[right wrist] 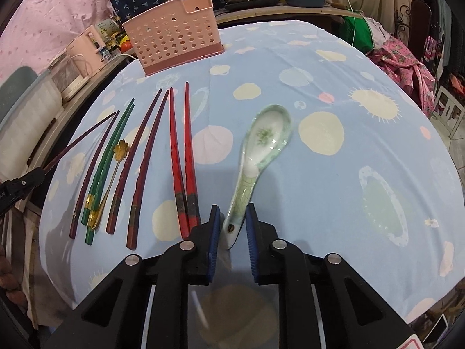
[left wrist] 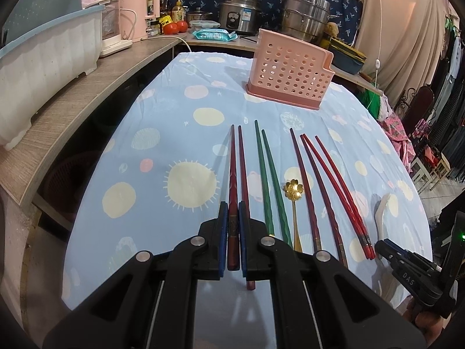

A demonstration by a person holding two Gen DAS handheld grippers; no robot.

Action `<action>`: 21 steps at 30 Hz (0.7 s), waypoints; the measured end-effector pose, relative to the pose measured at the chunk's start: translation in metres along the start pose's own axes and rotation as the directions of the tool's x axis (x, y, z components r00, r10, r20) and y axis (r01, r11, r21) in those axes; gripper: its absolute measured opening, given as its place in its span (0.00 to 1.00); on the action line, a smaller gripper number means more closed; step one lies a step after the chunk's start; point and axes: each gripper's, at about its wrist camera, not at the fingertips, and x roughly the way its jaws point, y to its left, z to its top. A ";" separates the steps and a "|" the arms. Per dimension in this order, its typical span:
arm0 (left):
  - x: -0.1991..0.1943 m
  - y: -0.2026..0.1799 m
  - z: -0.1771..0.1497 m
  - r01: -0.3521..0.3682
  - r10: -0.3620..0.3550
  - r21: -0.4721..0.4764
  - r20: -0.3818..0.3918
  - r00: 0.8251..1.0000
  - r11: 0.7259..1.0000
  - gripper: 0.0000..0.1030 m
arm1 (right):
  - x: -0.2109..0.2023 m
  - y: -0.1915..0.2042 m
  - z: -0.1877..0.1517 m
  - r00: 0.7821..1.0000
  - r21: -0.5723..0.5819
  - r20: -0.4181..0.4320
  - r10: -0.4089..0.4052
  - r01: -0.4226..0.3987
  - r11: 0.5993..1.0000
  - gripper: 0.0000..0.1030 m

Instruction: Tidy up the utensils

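My left gripper (left wrist: 232,212) is shut on a dark red chopstick (left wrist: 232,180), whose tip points away toward the pink perforated utensil holder (left wrist: 289,68); its partner (left wrist: 242,168) lies just to the right on the cloth. My right gripper (right wrist: 231,218) has its jaws open around the handle of a white-and-green ceramic spoon (right wrist: 263,136) that lies on the cloth. Green chopsticks (left wrist: 268,168), a gold flower spoon (left wrist: 293,192), dark chopsticks (left wrist: 308,180) and bright red chopsticks (left wrist: 337,186) lie in a row. The holder also shows in the right wrist view (right wrist: 175,33).
The table wears a blue spotted cloth (left wrist: 174,133). A wooden shelf (left wrist: 87,87) at the left carries a white dish rack (left wrist: 43,67) and pink appliances. Pots (left wrist: 305,14) and a rice cooker (left wrist: 239,14) stand behind the holder. The table edge drops off at the right.
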 end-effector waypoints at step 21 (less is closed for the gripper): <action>-0.029 0.002 0.021 0.008 -0.007 -0.009 0.097 0.995 1.000 0.07 | -0.035 -0.015 0.025 0.993 0.017 0.119 0.005 -0.007 1.000 0.04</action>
